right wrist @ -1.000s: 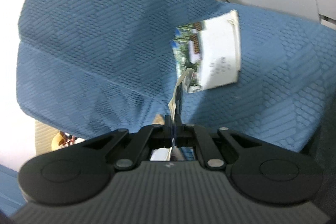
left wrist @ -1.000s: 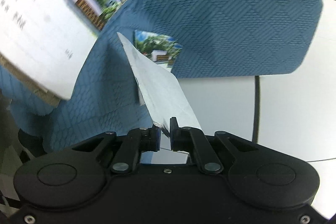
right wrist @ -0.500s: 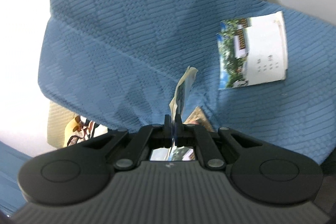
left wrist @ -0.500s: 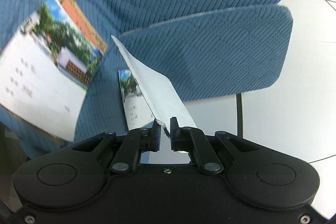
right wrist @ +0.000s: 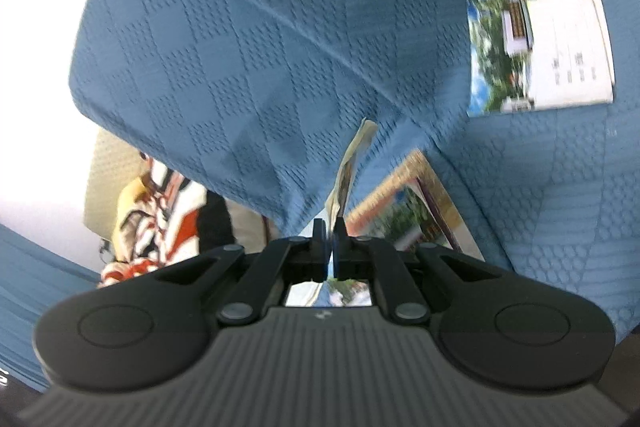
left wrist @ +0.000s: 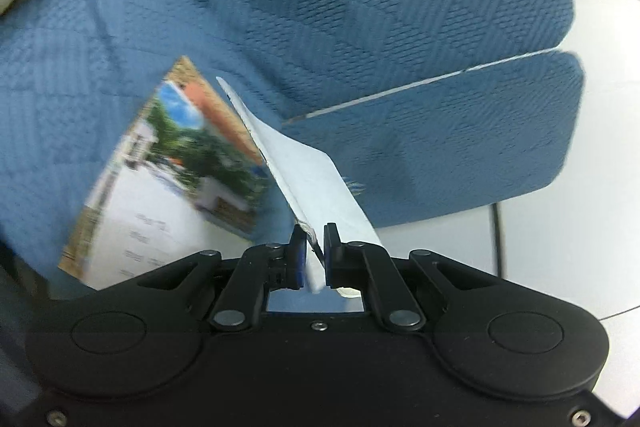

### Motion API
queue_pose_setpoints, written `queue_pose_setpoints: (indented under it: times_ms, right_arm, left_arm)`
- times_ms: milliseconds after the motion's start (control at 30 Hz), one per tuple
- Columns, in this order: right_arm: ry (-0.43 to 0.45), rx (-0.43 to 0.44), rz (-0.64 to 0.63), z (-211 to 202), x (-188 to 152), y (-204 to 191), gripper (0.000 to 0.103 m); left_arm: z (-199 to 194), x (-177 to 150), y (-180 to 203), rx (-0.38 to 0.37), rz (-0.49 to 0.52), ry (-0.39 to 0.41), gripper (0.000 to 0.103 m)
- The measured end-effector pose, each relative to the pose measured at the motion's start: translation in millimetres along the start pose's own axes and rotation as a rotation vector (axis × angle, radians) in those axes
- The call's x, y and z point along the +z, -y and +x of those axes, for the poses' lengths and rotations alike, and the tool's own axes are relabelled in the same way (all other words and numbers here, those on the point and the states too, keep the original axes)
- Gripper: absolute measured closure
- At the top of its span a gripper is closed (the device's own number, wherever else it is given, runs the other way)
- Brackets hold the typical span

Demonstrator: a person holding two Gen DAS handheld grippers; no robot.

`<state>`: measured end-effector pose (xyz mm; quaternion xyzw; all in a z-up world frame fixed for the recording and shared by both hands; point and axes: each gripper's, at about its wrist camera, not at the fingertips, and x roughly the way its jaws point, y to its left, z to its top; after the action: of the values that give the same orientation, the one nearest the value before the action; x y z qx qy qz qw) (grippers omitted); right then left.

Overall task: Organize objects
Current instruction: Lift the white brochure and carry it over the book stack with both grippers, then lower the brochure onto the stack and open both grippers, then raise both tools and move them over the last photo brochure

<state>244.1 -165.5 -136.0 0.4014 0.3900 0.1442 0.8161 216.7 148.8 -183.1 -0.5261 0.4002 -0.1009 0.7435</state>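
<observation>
While both grippers are pressed together on thin printed sheets, the blue sofa [left wrist: 400, 27] fills the background of each view. The left gripper [left wrist: 314, 239] pinches the near corner of a white leaflet [left wrist: 308, 171], seen from its pale side; the sheet rises from between the pads and leans up and to the left, ending in a narrow tip above the fingers. Just to the left of that gripper, and partly behind the held sheet, lies a larger booklet [left wrist: 160, 187] on the sofa seat, its cover showing trees, a building and blue sky over a white panel with lines of small print too blurred to read. Its lower edge dips behind the gripper's left arm. To the right of the gripper the seat cushion's edge gives way to a white tiled floor [left wrist: 560, 227].

The right gripper [right wrist: 330, 227] is likewise closed on a sheet, here a thin leaflet [right wrist: 352, 163] seen almost edge-on, standing up from the pads and bending slightly right towards its tip. Immediately right of the fingers, a booklet with an orange border [right wrist: 416, 203] lies on the seat with one corner running behind the gripper's right arm. Well up and to the right of the gripper, a third printed leaflet [right wrist: 540, 47] lies flat on the sofa, apart from the tool. Low on the left, past the cushion's edge, sits a patterned red, white and yellow fabric [right wrist: 156, 219].
</observation>
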Motion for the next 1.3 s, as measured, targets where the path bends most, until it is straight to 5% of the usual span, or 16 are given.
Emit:
queue_pose_setpoints:
  times_ms: [233, 533, 867, 1233, 1300]
  right_arm:
    - [-0.041, -0.077, -0.065, 20, -34, 8, 0.097]
    - [-0.105, -0.174, -0.162, 41, -65, 18, 0.097]
    - [-0.159, -0.235, -0.16, 55, -80, 39, 0.097]
    - [-0.218, -0.191, -0.111, 49, -70, 41, 0.085]
    - [-0.237, -0.185, -0.119, 43, -68, 38, 0.064]
  left_arm:
    - [4, -8, -18, 0.119, 0.133, -0.008, 0.096]
    - [23, -20, -56, 0.253, 0.116, -0.062, 0.096]
    - [26, -35, -61, 0.309, 0.133, -0.102, 0.093]
    - [7, -51, -31, 0.36, 0.213, -0.078, 0.037]
    - [1, -55, -26, 0.369, 0.226, -0.061, 0.03]
